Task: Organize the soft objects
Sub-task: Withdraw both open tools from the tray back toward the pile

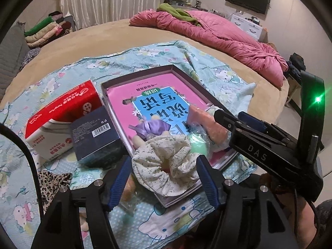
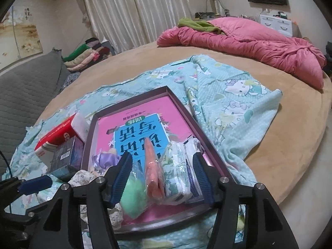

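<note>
Your left gripper (image 1: 164,175) stands released around the cream floral fabric scrunchie (image 1: 166,161). Your right gripper (image 2: 161,178) is released astride bagged soft items (image 2: 154,176). Both lie in the shallow purple cardboard tray (image 2: 182,112) holding a pink book (image 2: 134,128), on the teal cartoon blanket (image 2: 228,108).

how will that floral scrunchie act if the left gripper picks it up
The scrunchie looks like gathered, wrinkled cloth, so it will probably squash flat between the left gripper pads rather than resist. It likely weighs little and droops. It lies over the tray rim, so it may drag before lifting.
</note>
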Action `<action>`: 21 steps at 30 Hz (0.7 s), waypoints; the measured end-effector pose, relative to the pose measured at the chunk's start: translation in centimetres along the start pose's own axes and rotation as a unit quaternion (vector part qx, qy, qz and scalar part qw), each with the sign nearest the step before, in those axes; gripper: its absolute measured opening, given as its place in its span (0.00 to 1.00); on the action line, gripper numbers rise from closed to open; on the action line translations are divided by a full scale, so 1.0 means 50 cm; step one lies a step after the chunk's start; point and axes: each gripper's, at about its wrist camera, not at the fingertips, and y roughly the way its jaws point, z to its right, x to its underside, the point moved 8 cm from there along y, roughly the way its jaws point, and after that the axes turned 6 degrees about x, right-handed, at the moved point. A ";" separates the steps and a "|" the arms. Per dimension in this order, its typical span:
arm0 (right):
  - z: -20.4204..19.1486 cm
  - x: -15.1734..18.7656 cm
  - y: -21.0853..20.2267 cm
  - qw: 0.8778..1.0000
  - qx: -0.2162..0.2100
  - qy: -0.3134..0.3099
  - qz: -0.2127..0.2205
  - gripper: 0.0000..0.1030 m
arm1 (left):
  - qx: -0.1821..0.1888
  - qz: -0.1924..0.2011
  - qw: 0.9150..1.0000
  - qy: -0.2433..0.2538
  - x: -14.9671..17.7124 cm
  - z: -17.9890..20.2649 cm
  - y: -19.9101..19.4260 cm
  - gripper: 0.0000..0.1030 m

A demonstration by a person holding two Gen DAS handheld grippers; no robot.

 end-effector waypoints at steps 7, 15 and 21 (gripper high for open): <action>-0.002 -0.004 -0.004 1.000 0.005 -0.006 0.008 0.72 | -0.012 0.007 1.000 -0.001 -0.004 -0.009 -0.016 0.66; -0.007 -0.020 -0.031 0.999 -0.002 -0.007 0.039 0.75 | -0.025 0.011 1.000 -0.004 -0.008 -0.019 -0.029 0.79; -0.018 -0.032 -0.058 0.998 -0.013 -0.007 0.062 0.76 | -0.030 0.016 0.999 -0.009 -0.007 -0.026 -0.041 0.79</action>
